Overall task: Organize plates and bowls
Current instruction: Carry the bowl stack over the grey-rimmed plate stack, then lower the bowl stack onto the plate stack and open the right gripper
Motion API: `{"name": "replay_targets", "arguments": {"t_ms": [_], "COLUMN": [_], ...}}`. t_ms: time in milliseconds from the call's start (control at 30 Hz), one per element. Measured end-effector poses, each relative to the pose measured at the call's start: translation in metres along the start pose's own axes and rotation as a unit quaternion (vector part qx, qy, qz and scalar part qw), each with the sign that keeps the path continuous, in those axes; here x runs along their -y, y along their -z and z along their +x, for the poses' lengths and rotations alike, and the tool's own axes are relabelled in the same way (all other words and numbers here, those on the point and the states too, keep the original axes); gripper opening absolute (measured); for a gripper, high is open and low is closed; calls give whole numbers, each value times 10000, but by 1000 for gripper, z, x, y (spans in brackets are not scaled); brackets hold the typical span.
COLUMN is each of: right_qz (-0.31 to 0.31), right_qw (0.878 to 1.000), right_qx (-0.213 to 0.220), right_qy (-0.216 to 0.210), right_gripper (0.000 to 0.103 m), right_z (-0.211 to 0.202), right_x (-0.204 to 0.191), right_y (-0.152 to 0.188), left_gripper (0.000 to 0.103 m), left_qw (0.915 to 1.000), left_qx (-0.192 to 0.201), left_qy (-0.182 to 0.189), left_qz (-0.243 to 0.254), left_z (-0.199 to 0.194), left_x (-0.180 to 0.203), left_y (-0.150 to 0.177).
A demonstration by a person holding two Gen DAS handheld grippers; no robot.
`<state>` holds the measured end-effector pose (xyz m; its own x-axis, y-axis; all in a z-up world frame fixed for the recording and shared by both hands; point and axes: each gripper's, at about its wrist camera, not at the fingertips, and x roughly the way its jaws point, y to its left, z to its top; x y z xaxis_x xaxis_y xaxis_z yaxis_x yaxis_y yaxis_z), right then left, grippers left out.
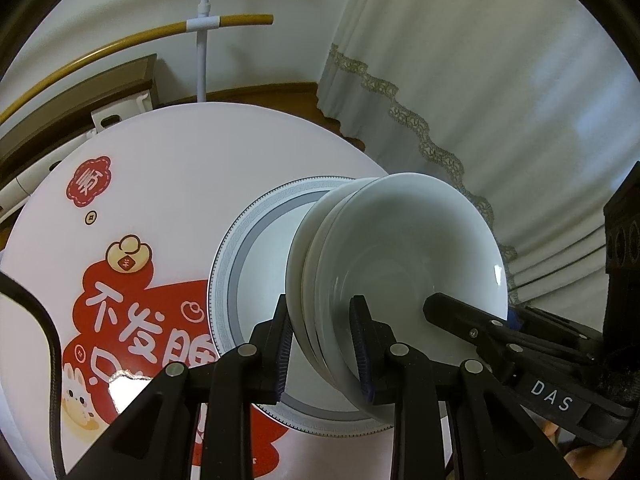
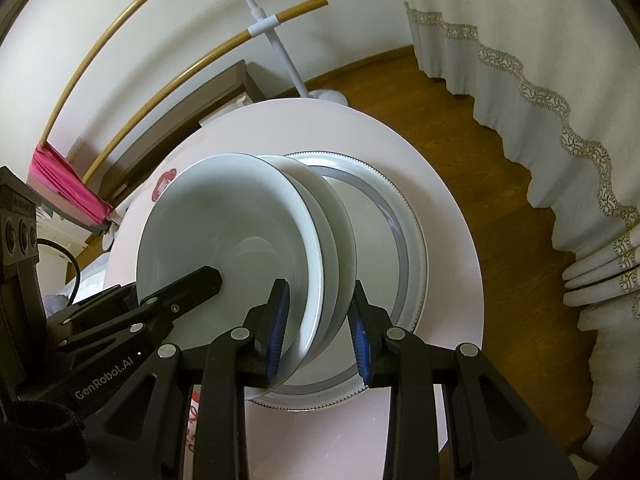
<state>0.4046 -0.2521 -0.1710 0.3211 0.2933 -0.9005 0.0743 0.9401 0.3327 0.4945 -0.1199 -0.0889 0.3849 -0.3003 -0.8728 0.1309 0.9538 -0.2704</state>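
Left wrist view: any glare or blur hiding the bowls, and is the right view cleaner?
Left wrist: sharp; glare only on the table print and a glint on the bowls' rim; edges bend from fisheye. Right wrist: sharp too, bowls evenly lit, no glare, same bending at the curtain.

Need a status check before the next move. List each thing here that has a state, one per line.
Stack of white bowls: nested, tipped on edge, clamped from both sides.
Patterned plate: flat on the round table.
Left tongs: shut on the stack.
Right tongs: shut on the stack.
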Motion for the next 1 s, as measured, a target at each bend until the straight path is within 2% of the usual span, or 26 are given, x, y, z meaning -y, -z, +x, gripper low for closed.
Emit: {"name": "replay_targets", "arguments": {"t_ms": [567, 1000], "right_qz": [-58, -185], "right_qw": [9998, 9983], "right_qx": [-145, -500], "right_qy": [111, 215], "right_gripper": [30, 30], "right_z": [4, 5], "right_x": [-7, -8], "right_y": [-9, -9], "left_gripper": [25, 25], "left_qw": [9997, 9990], "left_qx": [-190, -426], "left_qy": [-16, 0], "left_qz": [-121, -95], "left_z": [2, 0], "left_x": [-3, -1], "left_y": [-11, -13]}}
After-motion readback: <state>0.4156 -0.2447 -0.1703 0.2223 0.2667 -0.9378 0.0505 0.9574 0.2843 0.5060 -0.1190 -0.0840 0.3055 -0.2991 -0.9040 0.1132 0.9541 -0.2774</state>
